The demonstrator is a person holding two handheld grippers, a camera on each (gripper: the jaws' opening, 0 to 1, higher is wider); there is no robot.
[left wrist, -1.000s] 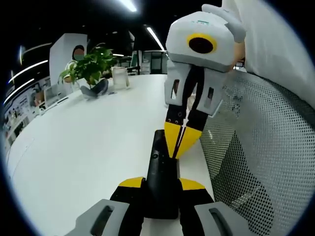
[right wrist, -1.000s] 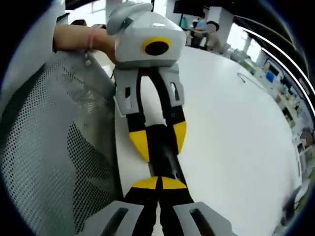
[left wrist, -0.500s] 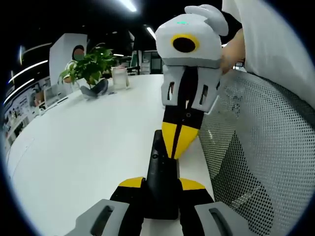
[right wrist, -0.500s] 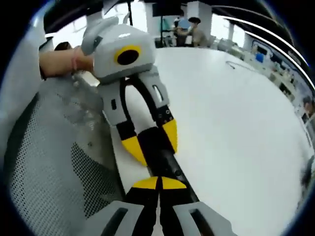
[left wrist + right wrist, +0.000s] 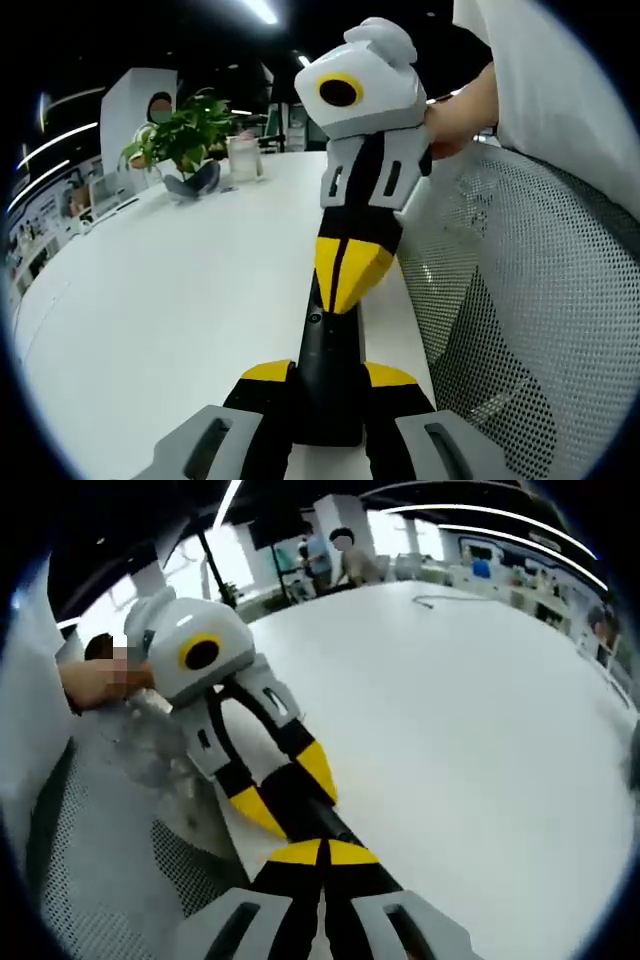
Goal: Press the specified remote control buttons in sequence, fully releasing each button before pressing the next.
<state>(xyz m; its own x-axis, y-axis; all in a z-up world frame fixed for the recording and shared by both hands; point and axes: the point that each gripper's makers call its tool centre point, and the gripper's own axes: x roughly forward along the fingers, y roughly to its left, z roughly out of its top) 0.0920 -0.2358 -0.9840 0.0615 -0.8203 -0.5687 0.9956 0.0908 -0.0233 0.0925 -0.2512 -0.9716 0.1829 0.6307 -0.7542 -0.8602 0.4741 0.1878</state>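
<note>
Left gripper view, far left: potted plant (image 5: 183, 140) and a clear container (image 5: 244, 158) at the far edge of the white table (image 5: 160, 300), well apart from the action. Centre: black remote control (image 5: 326, 370) lying lengthwise near the table's edge, clamped at its near end between the 2 yellow-tipped jaws of the left gripper (image 5: 328, 378). Above it: right gripper (image 5: 346, 282) reaching in, jaws pressed together with no gap, tips down on the remote's far part; exact button hidden. Right: grey mesh chair back (image 5: 520, 320), a hand (image 5: 455, 110) and white sleeve behind.

Right gripper view, left: same mesh chair back (image 5: 110, 860), then left gripper (image 5: 283, 798) gripping the remote (image 5: 318, 820) on both sides. Bottom centre: right gripper (image 5: 322, 852) fully closed, holding nothing, tips over the remote. Right: bare white table (image 5: 480, 700).
</note>
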